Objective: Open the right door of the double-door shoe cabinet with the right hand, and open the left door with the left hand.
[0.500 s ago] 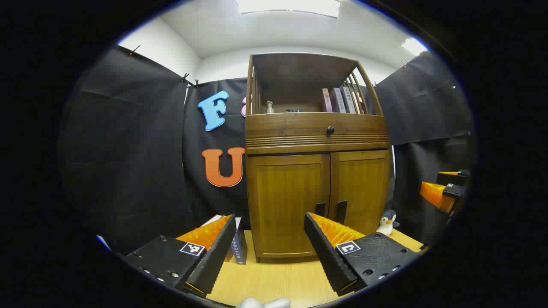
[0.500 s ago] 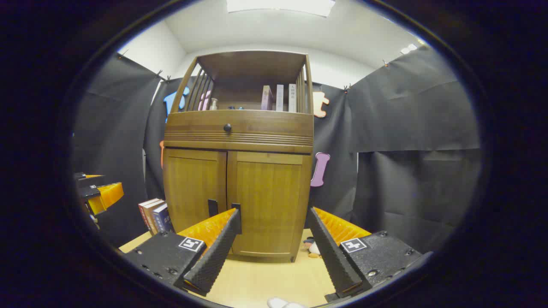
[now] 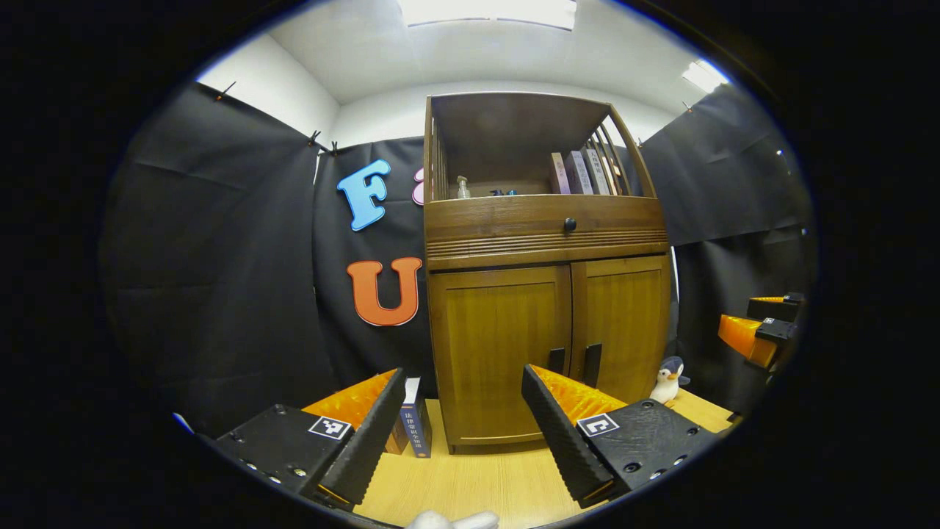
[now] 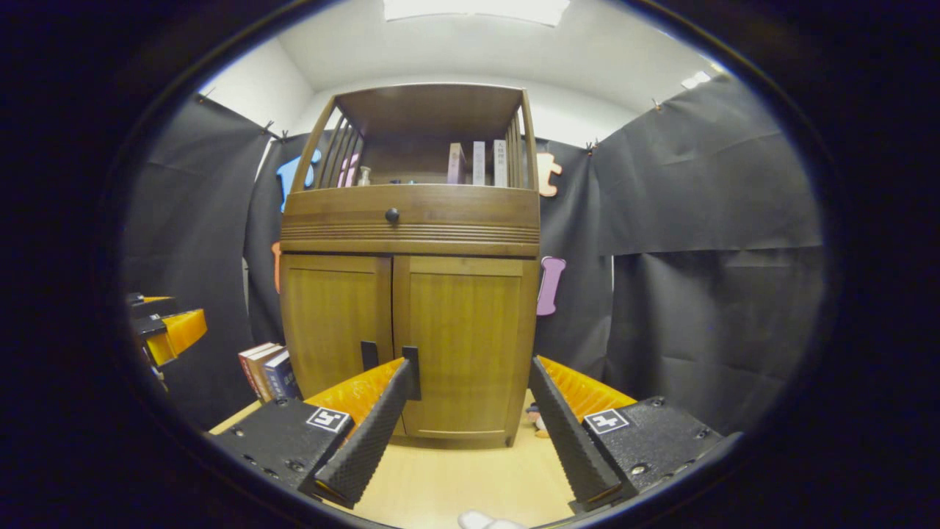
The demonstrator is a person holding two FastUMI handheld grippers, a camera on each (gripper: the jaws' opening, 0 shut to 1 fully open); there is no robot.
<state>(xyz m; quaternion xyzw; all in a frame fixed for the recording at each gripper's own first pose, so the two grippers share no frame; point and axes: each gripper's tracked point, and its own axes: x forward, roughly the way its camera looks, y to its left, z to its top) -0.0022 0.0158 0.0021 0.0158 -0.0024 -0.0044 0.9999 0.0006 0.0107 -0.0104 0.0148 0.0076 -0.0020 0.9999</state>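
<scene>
A wooden shoe cabinet [image 3: 543, 235] stands on the light table, its two doors closed. In the left gripper view, the left door [image 3: 499, 345] and right door [image 3: 628, 323] each carry a dark vertical handle near the centre seam [image 3: 556, 360]. My left gripper [image 3: 463, 422] is open, short of the cabinet front, with nothing between its fingers. In the right gripper view the right door [image 4: 463, 345] faces me with its handle [image 4: 413, 371] just behind my left finger. My right gripper [image 4: 466, 426] is open and holds nothing. The other gripper [image 3: 760, 330] hangs at the right edge of the left gripper view.
Books [image 3: 415, 419] stand left of the cabinet, and a toy penguin [image 3: 667, 380] sits at its right. More books [image 4: 481, 163] and a bottle [image 4: 365, 176] sit on the upper shelf above a drawer with a round knob [image 4: 391, 214]. Black cloth walls surround the table.
Both views have shifted slightly; the cabinet sits a little lower and more centred. Doors remain closed and both grippers stay open.
</scene>
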